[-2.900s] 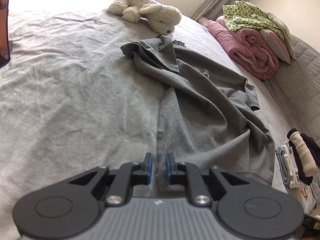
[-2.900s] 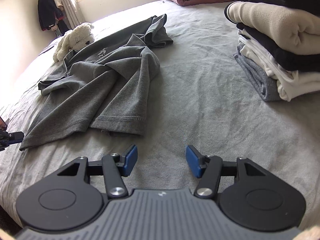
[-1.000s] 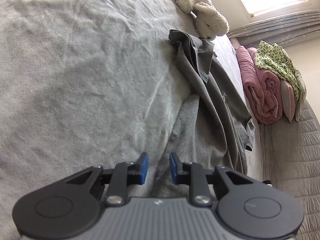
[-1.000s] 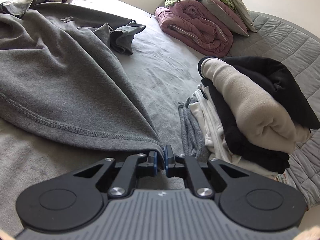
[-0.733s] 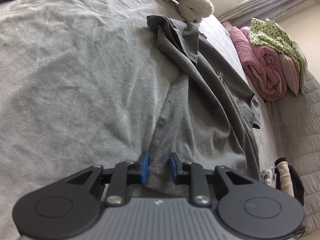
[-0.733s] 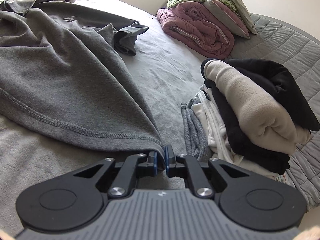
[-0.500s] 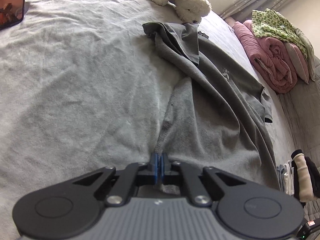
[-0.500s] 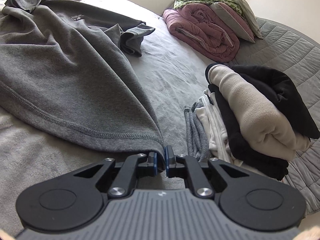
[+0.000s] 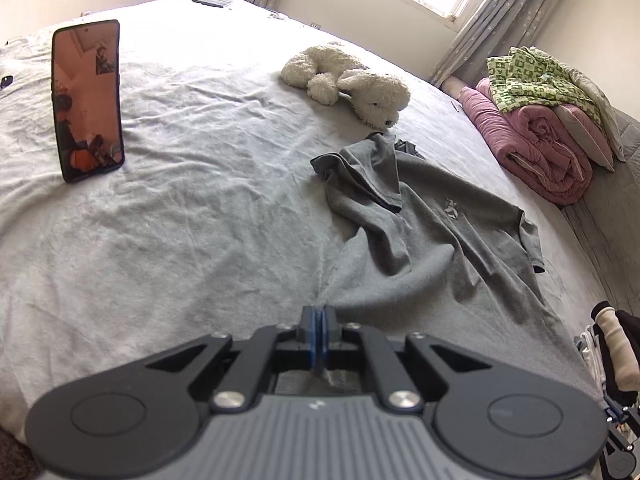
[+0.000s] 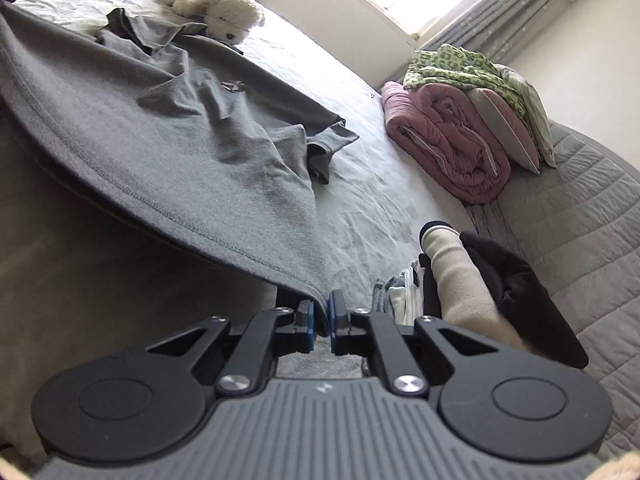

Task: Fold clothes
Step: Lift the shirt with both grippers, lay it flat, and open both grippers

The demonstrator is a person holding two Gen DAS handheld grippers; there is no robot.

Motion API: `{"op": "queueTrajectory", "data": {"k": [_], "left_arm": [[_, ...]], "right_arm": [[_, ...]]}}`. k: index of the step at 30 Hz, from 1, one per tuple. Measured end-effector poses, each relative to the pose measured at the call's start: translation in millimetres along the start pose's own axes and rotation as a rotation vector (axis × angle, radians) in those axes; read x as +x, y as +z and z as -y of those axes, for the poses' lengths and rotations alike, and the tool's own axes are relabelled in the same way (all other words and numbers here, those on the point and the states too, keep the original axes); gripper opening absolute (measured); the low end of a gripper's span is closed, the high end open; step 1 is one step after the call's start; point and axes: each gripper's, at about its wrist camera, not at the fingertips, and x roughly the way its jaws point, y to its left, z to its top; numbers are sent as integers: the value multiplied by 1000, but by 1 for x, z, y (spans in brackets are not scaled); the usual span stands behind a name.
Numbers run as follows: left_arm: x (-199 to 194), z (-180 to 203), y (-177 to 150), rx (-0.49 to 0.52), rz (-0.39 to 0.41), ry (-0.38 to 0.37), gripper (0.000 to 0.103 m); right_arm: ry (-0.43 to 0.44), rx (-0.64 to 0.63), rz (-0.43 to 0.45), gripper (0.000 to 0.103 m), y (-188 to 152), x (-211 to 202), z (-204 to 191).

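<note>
Hem corners of the grey shirt (image 9: 432, 248) are the two grip points at this moment. The left gripper (image 9: 319, 334) has its pads pressed together on one bottom corner of the fabric; the right gripper (image 10: 322, 322) is clamped on the opposite bottom corner, with cloth visibly pinched between its blue pads. The shirt lies on the bed (image 9: 200, 220), collar end toward the stuffed toy (image 9: 352, 84), chest logo facing up, one sleeve turned over the upper body and wrinkles across the middle. In the right wrist view the hem hangs clear of the bedding between the two grips, while the far part rests on the bed.

Assessment: holding both lower corners lets the person tension the hem and pull the garment flat before any fold is made; the task for this shirt appears to be at its opening stage. The stack of folded clothes (image 10: 472, 280) sits just beside the right gripper, probably so that finished items can be set there with little travel. A phone (image 9: 86, 100) stands propped on the bed well away from the work. The turned-over sleeve is likely to need separate straightening.
</note>
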Motion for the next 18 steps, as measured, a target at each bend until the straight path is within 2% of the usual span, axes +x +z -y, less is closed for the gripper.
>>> {"op": "queueTrajectory", "data": {"k": [9, 18], "left_arm": [[-31, -22, -17, 37, -15, 7, 2], [-26, -37, -46, 35, -83, 27, 2]], "right_arm": [[91, -94, -21, 7, -11, -30, -8], [159, -107, -81, 7, -24, -32, -20]]}}
